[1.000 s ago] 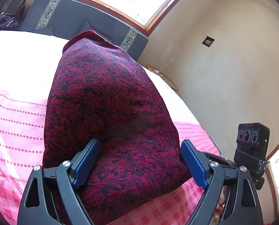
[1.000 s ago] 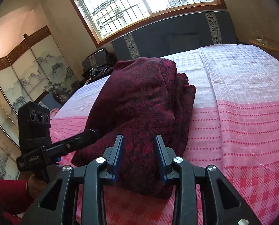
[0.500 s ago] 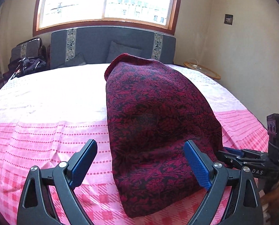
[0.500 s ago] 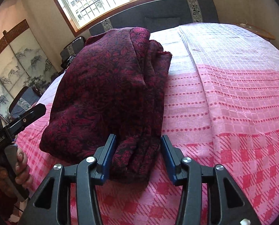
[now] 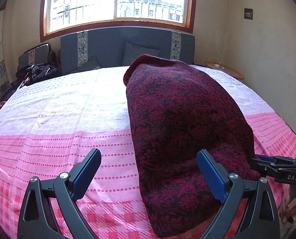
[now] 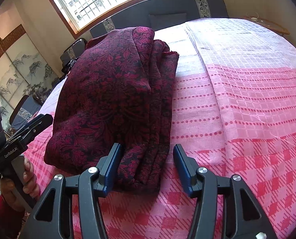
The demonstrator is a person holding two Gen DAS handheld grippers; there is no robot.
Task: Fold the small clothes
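Observation:
A dark red garment with a black floral pattern (image 5: pixel 183 123) lies folded in a thick stack on the pink bedspread (image 5: pixel 68 139). In the right wrist view the garment (image 6: pixel 112 91) shows several stacked layers along its right edge. My left gripper (image 5: pixel 148 175) is open, its right finger over the garment's near left corner, holding nothing. My right gripper (image 6: pixel 146 169) is open, with the garment's near right corner between its fingers, not clamped. The left gripper (image 6: pixel 26 131) also shows at the left of the right wrist view, and the right gripper (image 5: pixel 275 165) at the right edge of the left wrist view.
The bed has a grey headboard (image 5: pixel 108 45) with pillows under a large window (image 5: pixel 116 4). A small round table (image 5: pixel 223 69) stands at the far right by the wall. A painted folding screen (image 6: pixel 12 67) and dark chairs (image 5: pixel 36 63) stand to the left.
The right gripper opened and let go of the garment's near edge, then widened further. The left gripper drew back and swung left, away from the garment. The folded garment now rests on the bed.

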